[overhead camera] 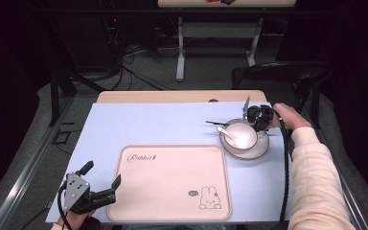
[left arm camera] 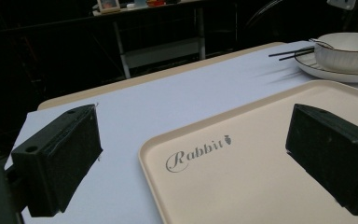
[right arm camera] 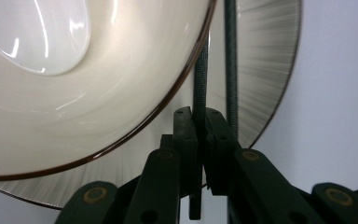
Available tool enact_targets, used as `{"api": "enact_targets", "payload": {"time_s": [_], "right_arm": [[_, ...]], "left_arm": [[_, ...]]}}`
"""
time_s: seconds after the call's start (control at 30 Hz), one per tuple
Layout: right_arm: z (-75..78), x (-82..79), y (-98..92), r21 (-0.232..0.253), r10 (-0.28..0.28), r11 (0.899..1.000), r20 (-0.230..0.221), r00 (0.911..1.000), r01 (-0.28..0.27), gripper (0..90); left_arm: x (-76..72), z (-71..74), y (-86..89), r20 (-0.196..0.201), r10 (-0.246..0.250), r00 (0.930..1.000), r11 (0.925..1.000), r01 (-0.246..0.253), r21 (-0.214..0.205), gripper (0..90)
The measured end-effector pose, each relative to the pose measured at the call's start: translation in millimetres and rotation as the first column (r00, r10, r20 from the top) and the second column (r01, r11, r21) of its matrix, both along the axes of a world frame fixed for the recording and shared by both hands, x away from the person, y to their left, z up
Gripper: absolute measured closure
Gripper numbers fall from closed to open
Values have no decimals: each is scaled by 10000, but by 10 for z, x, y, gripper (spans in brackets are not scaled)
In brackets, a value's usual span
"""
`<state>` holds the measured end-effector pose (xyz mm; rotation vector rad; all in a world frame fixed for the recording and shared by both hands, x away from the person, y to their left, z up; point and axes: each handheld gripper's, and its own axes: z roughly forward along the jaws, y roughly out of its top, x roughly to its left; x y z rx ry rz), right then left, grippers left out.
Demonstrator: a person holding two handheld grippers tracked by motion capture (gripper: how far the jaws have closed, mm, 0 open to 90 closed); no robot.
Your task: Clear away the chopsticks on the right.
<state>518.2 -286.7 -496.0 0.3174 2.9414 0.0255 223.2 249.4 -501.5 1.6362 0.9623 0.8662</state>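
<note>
Now right gripper pinching chopstick, wrist level

Right gripper at the bowl on its plate, far right; left gripper near left, beside the tray.

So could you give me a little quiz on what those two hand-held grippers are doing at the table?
1. True or false: the left gripper is clamped on the tray.
2. What is the right gripper shut on? A, a fork; B, a chopstick; C, a napkin.
3. What does the bowl stand on?

Key:
1. False. Its jaws stand wide open, one over the tray and one over the blue mat.
2. B. The jaws pinch one dark stick, with a second one lying just beside it.
3. A plate with a dark rim.
</note>
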Motion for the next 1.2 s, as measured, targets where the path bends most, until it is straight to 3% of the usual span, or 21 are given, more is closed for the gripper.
{"api": "enact_targets", "payload": {"time_s": [0.17,0.27,0.4,0.63,0.77,1.07,1.2], "right_arm": [[120,-17,11,-115,185,9998,360,9992,-181,847],[200,-48,17,-217,-156,9996,555,9983,169,847],[308,-78,10,-65,-157,9998,877,9960,163,847],[500,-173,-11,-123,-737,9971,946,9928,752,846],[612,-259,2,-220,-1009,9943,1092,9889,1038,847],[826,-468,66,246,-1704,9854,1340,9762,1687,846],[897,-573,138,394,-2191,9757,1274,9674,2157,846]], "left_arm": [[0,1,-3,4,-21,10000,10000,21,28,30],[0,1,-3,0,-22,10000,10000,22,49,30],[1,0,-6,-1,-19,10000,10000,19,47,30],[3,1,-10,-16,-32,10000,10000,32,71,30],[4,1,-15,-16,-47,10000,9999,47,90,30],[3,0,-28,-20,-56,10000,9999,57,123,30],[3,0,-21,-5,-15,10000,10000,15,94,30]]}}
